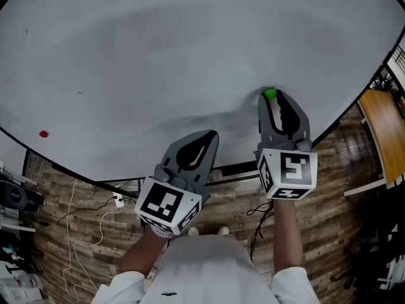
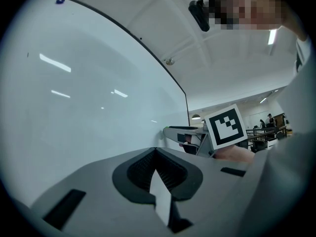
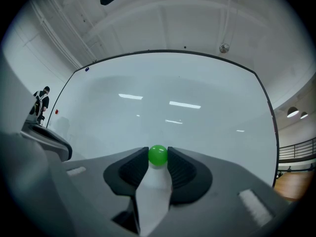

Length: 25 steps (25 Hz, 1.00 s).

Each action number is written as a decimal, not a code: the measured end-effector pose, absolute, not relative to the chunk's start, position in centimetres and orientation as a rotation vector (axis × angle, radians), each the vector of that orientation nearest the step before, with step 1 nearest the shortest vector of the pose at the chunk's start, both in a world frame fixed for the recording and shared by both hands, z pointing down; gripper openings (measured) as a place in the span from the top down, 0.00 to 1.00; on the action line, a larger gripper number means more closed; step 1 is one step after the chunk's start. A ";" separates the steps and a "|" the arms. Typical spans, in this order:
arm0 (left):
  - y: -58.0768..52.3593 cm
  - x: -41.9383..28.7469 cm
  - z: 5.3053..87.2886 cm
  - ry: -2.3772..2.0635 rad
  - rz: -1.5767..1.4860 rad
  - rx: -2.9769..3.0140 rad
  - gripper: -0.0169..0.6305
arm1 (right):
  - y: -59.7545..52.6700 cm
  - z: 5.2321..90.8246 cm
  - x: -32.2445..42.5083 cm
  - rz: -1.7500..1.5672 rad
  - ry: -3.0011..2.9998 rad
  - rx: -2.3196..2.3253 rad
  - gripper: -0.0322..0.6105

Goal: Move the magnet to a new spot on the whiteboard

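Note:
A round green magnet (image 1: 270,94) (image 3: 158,155) sits between the tips of my right gripper (image 1: 271,96) (image 3: 158,156), which is shut on it against the whiteboard (image 1: 164,62) (image 3: 168,98). My left gripper (image 1: 212,135) (image 2: 156,152) hangs lower and to the left, jaws shut with nothing between them, near the board's lower edge. A small red magnet (image 1: 43,133) (image 3: 56,111) sticks to the board far to the left.
The board's dark lower frame (image 1: 63,170) runs above a wood-plank floor (image 1: 342,170) with white cables (image 1: 82,233). A wooden table (image 1: 383,132) stands at the right. A person (image 3: 41,102) stands far off beside the board.

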<state>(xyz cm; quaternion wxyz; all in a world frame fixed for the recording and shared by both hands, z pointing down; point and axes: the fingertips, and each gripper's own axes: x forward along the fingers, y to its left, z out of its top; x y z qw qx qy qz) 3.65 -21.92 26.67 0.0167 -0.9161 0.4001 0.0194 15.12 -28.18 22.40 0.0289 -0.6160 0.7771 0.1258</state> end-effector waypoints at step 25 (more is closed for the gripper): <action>-20.9 1.4 30.1 1.301 0.046 -2.879 0.97 | -22.8 28.5 13.7 0.337 2.463 -1.873 0.75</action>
